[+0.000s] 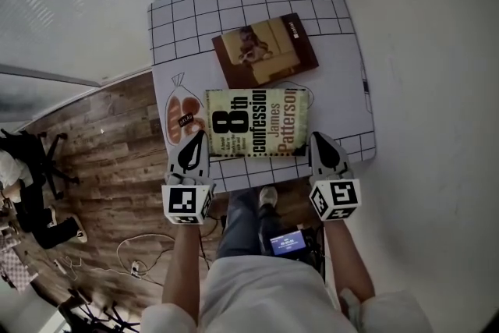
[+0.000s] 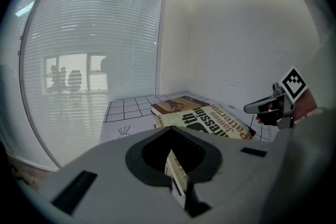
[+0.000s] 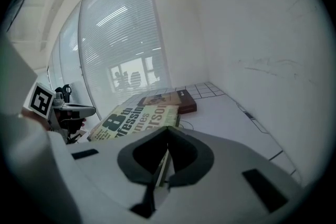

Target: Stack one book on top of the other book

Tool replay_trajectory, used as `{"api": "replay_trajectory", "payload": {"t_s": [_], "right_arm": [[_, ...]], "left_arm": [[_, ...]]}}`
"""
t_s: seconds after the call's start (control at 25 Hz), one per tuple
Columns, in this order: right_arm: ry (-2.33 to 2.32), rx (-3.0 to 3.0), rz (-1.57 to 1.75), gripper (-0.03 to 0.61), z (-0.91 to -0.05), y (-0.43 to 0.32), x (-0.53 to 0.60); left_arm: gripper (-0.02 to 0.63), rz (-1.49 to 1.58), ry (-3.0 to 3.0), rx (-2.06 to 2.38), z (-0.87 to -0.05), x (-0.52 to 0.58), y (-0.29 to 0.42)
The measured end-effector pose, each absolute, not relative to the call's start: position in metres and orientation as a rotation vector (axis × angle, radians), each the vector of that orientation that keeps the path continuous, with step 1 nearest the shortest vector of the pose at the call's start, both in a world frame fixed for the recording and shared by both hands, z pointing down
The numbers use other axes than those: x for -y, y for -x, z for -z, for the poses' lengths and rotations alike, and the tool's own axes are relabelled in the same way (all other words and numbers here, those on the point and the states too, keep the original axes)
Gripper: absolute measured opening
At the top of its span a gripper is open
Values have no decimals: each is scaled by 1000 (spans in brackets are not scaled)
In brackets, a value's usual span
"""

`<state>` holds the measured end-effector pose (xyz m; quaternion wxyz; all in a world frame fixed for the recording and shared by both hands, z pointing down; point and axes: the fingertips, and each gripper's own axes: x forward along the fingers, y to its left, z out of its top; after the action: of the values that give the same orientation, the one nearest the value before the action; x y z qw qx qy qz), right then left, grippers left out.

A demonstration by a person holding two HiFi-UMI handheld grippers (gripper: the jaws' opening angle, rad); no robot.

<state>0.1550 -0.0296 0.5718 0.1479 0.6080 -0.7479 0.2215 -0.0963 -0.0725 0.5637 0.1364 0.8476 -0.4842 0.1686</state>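
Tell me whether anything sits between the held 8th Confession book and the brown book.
Nothing visible does. The left gripper and right gripper clamp the 8th Confession book by its near corners, and the brown book lies directly beyond its far edge, cover bare.

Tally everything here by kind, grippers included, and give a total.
Books: 2, the pale book and the brown book
Grippers: 2, the left gripper and the right gripper, each shut on the pale book
Tables: 1, the table
Total: 5
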Motion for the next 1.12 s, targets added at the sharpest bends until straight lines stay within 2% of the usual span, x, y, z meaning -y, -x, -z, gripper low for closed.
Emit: {"api": "replay_trajectory", "payload": {"t_s": [0.16,0.2,0.24,0.28,0.36,0.64,0.76,1.12], "right_arm": [[-1755,2191,-648,6,-575,-153,33],[-1746,2209,-666,42,-577,-150,34],[-1737,2224,-689,107,-578,-148,35],[-1730,2232,-706,121,-580,-146,35],[-1721,2233,-721,124,-584,-143,36],[-1700,2245,-781,195,-596,-135,39],[-1697,2243,-792,200,-599,-133,40],[-1710,2262,-885,274,-603,-129,44]], "left_arm": [[14,-459,-2432,1316,-573,74,90],[31,-442,-2422,1292,-576,74,89],[70,-434,-2412,1272,-579,74,88],[100,-439,-2403,1260,-583,74,88],[112,-465,-2386,1254,-590,75,89],[166,-453,-2316,1206,-610,76,92],[173,-443,-2310,1184,-611,77,92],[222,-360,-2257,1106,-615,79,92]]}}
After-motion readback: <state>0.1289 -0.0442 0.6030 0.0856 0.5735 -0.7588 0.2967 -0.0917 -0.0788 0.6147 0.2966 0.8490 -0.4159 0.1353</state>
